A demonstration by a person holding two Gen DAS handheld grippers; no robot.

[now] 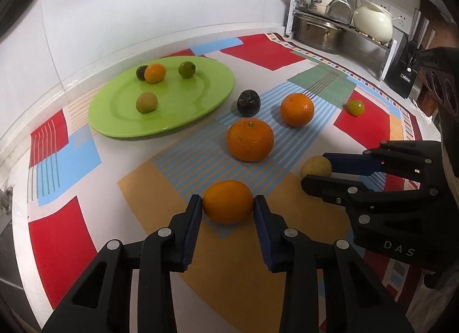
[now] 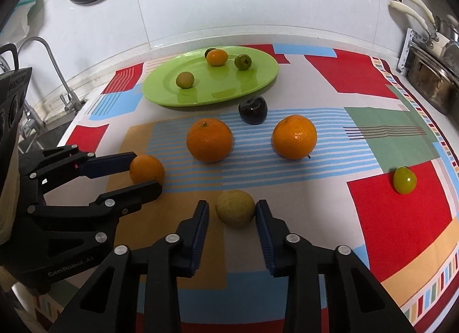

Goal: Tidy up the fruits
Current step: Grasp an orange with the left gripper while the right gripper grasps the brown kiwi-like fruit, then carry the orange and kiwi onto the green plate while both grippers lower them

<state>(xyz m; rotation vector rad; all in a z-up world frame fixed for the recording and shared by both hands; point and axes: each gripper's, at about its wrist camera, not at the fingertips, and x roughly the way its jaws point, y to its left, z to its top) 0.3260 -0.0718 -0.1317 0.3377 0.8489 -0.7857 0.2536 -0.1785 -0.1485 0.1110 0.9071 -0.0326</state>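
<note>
Two claws angled down, marked "DAS" and "GenRobot.AI".
My left claw (image 1: 228, 204) grips a small orange citrus fruit (image 1: 228, 201); my right claw (image 2: 232, 211) clenches a pale yellow round fruit (image 2: 235, 208).

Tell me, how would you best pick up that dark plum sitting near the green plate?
Grip the plum across its round middle, coming down from above and the near side. It sits alone on the cloth with its dimpled top up, so the flanks are the widest firm spot. The plate lies close behind and two oranges sit in front, so a level approach looks cramped.
</note>
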